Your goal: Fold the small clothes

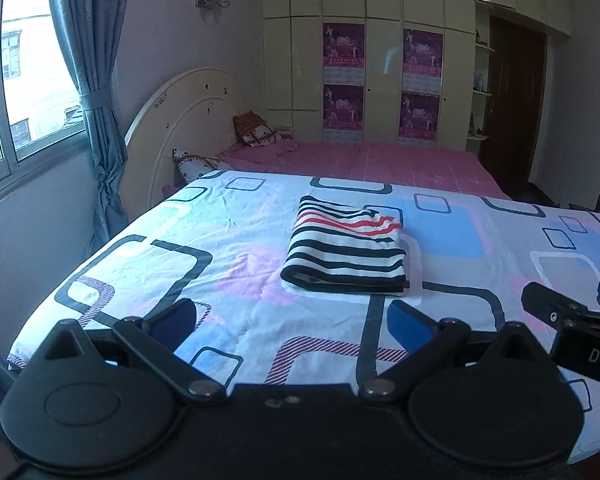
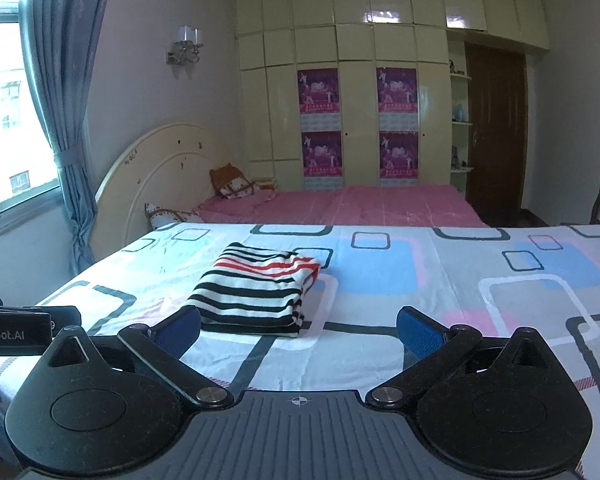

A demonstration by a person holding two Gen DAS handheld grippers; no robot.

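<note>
**Both grippers empty, striped garment folded just ahead**

Nearest to me, the left gripper (image 1: 296,320) has its blue-padded fingers (image 1: 410,326) spread wide with nothing between them, only the patterned bedsheet (image 1: 140,240) below. The right gripper (image 2: 298,330) is the same: pads (image 2: 418,330) far apart, holding nothing. Each one shows at the edge of the other's view, so the two sit side by side.

Just beyond the fingertips lies the striped garment (image 1: 346,252), a small black-and-white piece with a few red bands, folded into a tidy rectangle. From the left gripper it sits ahead and slightly toward the right finger; from the right gripper it lies ahead of the left finger, its near edge almost at that pad.

It looks light, soft and limp, cotton-like, not slippery or breakable. By my judgement it would sag and unfold if pinched by one layer, so the thick folded near edge, all layers taken together, is the best hold.

Farther off lie a pink bed (image 2: 380,204), pillows (image 2: 236,184) and a headboard (image 2: 160,160).
</note>
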